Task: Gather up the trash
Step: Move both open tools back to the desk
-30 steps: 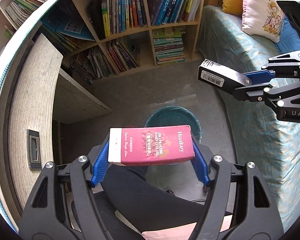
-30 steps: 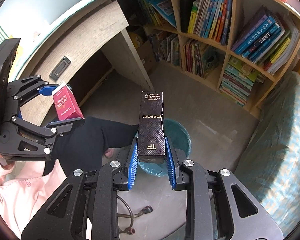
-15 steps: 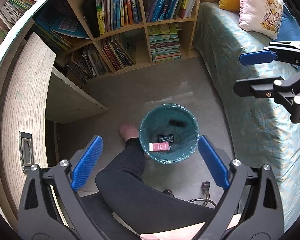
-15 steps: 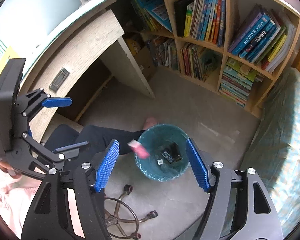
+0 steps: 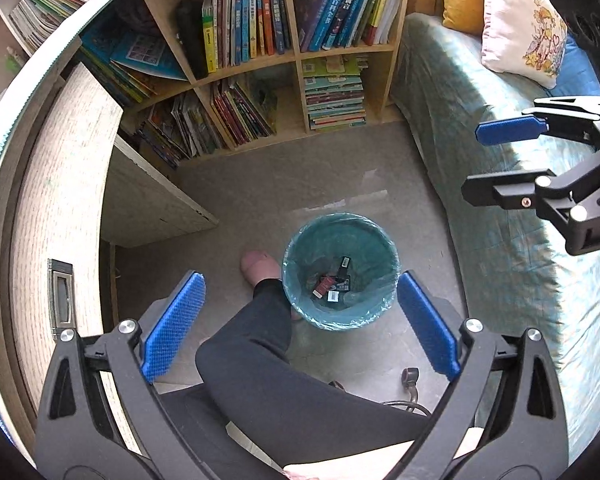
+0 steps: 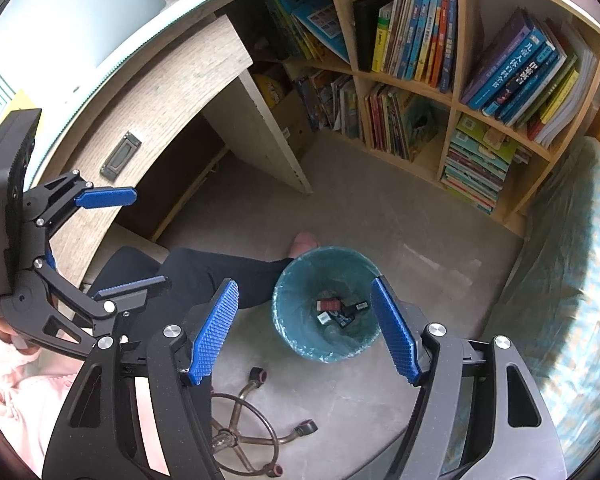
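Observation:
A teal-lined trash bin (image 5: 384, 280) stands on the floor below both grippers; it also shows in the right wrist view (image 6: 288, 332). Inside lie a red box (image 5: 325, 283), a long black box (image 5: 343, 263) and other small packages; the red box (image 6: 329, 304) and black box (image 6: 358, 306) also show in the right wrist view. My left gripper (image 5: 300, 322) is open and empty, high above the bin. My right gripper (image 6: 305, 332) is open and empty too, above the bin. Each gripper shows in the other's view: the right gripper (image 5: 500, 164) and the left gripper (image 6: 120, 240).
A wooden desk with a drawer (image 5: 62, 292) is on the left. A bookshelf full of books (image 5: 284, 60) is behind the bin. A bed with a teal cover (image 5: 512, 240) and pillows is on the right. The person's black-trousered leg (image 5: 268, 344) and a chair base (image 6: 244, 432) lie beside the bin.
A second ago the left gripper held the red box and the right held the black box. Both jaws opened, the boxes fell, and now lie in the bin.

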